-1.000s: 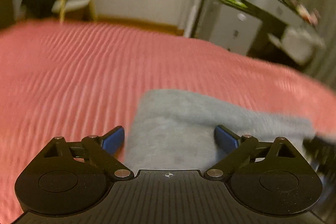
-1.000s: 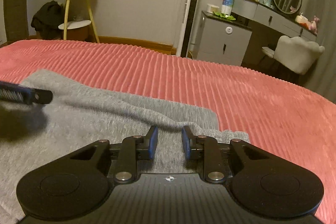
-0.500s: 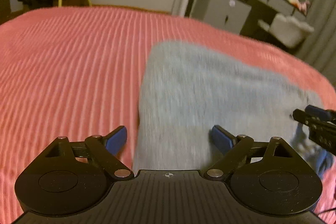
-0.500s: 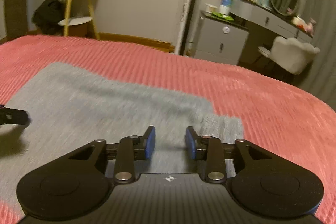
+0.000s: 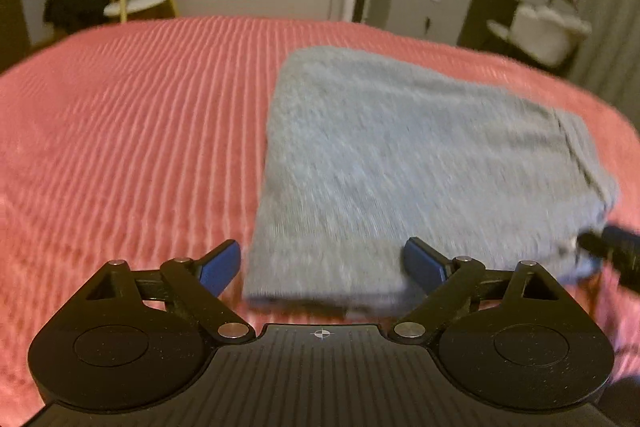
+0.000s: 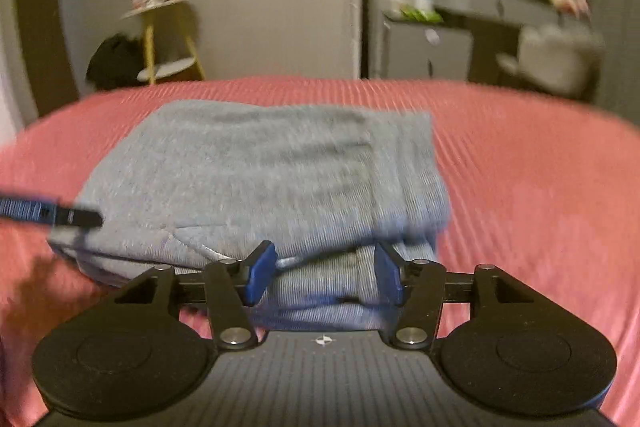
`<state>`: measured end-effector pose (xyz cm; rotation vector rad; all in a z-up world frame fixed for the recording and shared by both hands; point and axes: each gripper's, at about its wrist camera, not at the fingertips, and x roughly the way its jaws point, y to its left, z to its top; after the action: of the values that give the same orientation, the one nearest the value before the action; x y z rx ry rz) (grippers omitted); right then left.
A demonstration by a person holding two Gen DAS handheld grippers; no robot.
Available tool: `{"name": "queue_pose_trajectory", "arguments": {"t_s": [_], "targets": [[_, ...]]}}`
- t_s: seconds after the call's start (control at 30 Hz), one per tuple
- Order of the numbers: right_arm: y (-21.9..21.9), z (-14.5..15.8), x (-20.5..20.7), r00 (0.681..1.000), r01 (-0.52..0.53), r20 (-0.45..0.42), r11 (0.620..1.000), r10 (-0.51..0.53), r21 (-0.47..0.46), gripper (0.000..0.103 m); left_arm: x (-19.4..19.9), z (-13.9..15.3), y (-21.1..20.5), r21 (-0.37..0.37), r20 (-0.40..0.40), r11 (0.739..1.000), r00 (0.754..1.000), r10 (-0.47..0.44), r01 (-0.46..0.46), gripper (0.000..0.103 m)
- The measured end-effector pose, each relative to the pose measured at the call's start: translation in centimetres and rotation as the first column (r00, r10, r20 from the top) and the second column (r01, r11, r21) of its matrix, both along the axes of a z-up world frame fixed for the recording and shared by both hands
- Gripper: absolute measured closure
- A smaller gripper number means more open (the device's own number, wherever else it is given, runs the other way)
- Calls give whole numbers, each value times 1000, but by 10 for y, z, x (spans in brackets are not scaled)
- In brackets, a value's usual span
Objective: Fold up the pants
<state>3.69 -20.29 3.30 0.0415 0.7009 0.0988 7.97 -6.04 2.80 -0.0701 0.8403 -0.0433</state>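
Pants [image 5: 420, 163], grey knit, lay folded into a compact rectangle on the red ribbed bedcover [image 5: 132, 131], directly ahead of both tongs. Left gripper [image 5: 322, 265]: jaws stood wide and empty, one blue pad over bare bedcover just off the bundle's left edge, the other over the near edge of the cloth; no pad pressed on fabric. Right gripper [image 6: 322, 275]: jaws had just been opening and stood about half apart, the near end of the bundle showing between them, with a pale drawstring [image 6: 288, 261] beside the left pad; neither pad appeared to press on the cloth, though blur limited certainty. In the right wrist view a finger of the left gripper reached in from the left, just above the bundle's near left corner. In the left wrist view the right gripper's dark tip showed at the right edge, beside the bundle's near right corner.

Judgement: the fold looked essentially complete, with both tongs released. Risks from here: a pad catching the drawstring or a loose top layer as the tongs drew away would drag the stack open; the offset layers at the right end could slide apart if nudged; the ribbed cover could grip the bottom layer and skew the bundle.
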Motion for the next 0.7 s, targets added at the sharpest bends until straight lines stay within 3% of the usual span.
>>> {"name": "queue_pose_trajectory", "arguments": {"t_s": [0.17, 0.33, 0.7], "targets": [[-6, 4, -4, 999, 27, -33, 998, -25, 55, 48, -16, 10, -21, 104, -11, 993, 999, -49, 50, 10], [-3, -3, -5, 997, 14, -80, 999, -10, 41, 48, -22, 11, -25, 115, -25, 992, 999, -49, 51, 10], [0, -16, 5, 995, 30, -97, 999, -27, 27, 47, -41, 13, -20, 145, -56, 989, 998, 30, -22, 10]]}}
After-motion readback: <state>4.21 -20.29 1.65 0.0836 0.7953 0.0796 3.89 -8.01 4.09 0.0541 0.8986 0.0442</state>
